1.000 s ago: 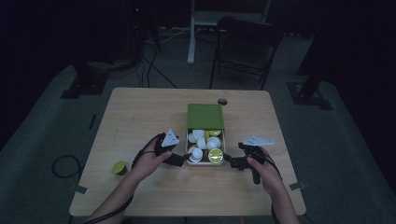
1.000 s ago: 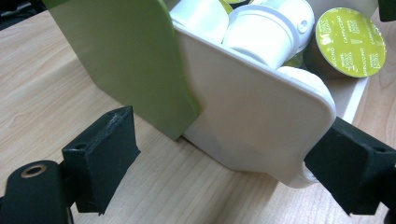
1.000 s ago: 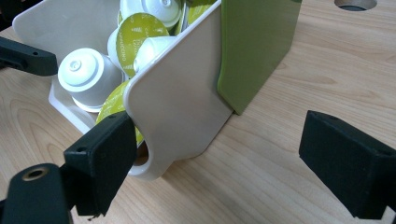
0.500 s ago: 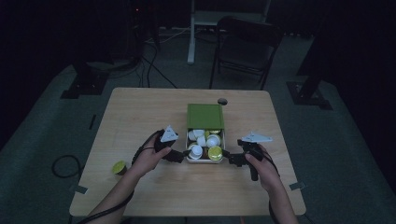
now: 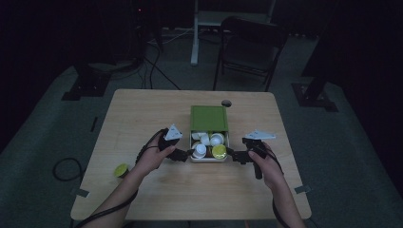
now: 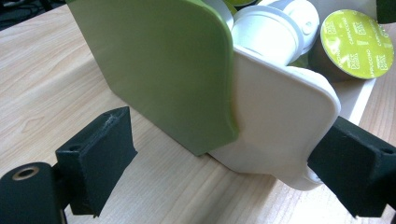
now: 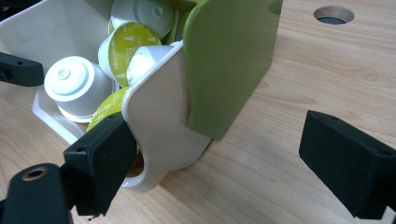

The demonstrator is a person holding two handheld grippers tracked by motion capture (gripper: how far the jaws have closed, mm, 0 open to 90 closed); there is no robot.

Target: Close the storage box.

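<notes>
Dim room's surface (image 5: 142, 118): both released claws, left (image 5: 189, 154) and right (image 5: 232, 154), are bracketing the capsule drawer (image 5: 209, 158) at nine and three o'clock, seemingly steadying it.

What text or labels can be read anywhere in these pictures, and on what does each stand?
"CAPPUCCINO" on the yellow-green foil lid of a capsule in the white drawer, left gripper view.
Small brand mark above it on that lid: too blurred to read.
"CAPPUCCINO", partly cut off, on another foil lid, right gripper view.
White capsules, green box sleeve, table: no text.
</notes>
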